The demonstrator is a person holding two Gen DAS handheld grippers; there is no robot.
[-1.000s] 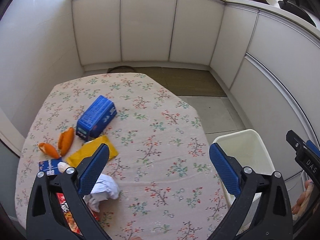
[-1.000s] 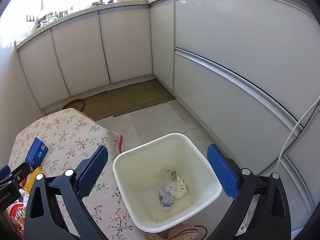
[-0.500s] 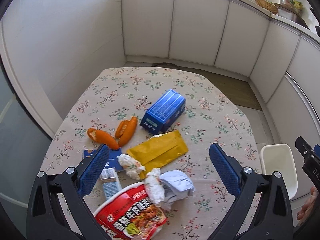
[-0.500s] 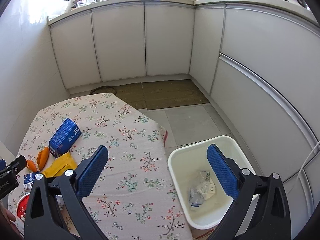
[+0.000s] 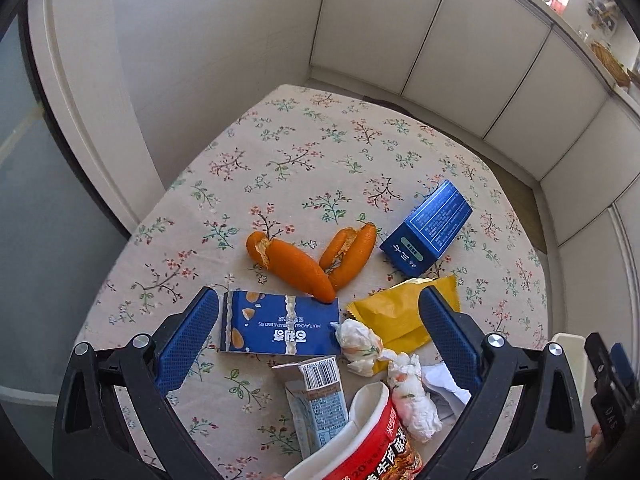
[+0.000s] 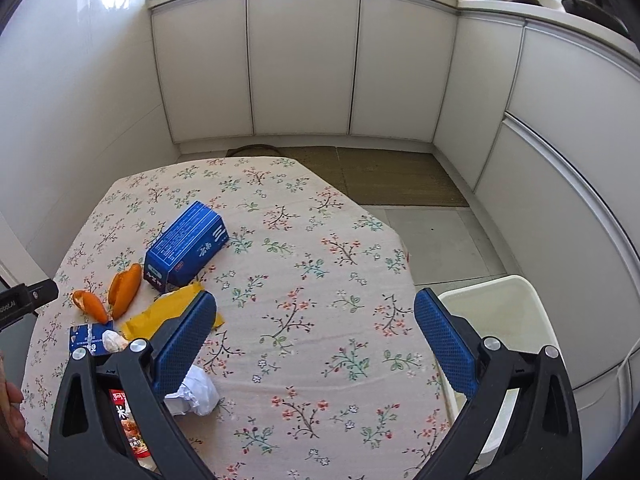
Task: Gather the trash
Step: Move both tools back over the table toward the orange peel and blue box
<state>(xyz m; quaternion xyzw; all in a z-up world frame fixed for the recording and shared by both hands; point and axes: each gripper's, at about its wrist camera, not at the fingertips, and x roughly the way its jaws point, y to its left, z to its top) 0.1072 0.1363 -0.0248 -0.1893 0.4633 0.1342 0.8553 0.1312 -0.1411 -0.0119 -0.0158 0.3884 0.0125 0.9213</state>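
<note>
White cabinets (image 6: pixel 304 68) wrap the corner behind everything, and the table (image 6: pixel 320 264) in its flowered cloth fills the middle of both my views. Off its right edge, down on the floor, the white bin (image 6: pixel 516 312) waits, part of its rim hidden behind my right tongs' finger. My right tongs (image 6: pixel 314 344) hang wide open over bare cloth, nothing between the blue pads. My left tongs (image 5: pixel 320 344) are spread just as wide, gripping nothing, straddling the heap of trash at the near left end of the table.

Now the trash itself. The red noodle packet (image 5: pixel 372 444) lies closest to me, curled up at its white edge, half cut off by the frame. The blue box (image 5: pixel 428 228) lies on its side farther out, apart from the heap. The flat blue biscuit wrapper (image 5: pixel 280 326) sits just inside my left pad, torn open, and the yellow sachet (image 5: pixel 396 312) lies partly under my other pad. Two orange peels (image 5: pixel 316 256) lie in a V, one tip touching the biscuit wrapper. A small grey carton (image 5: pixel 320 400) with a barcode lies against the noodle packet. Crumpled tissues (image 5: pixel 412 396) and a wad of white paper (image 6: pixel 196 392) crowd between sachet and packet
</note>
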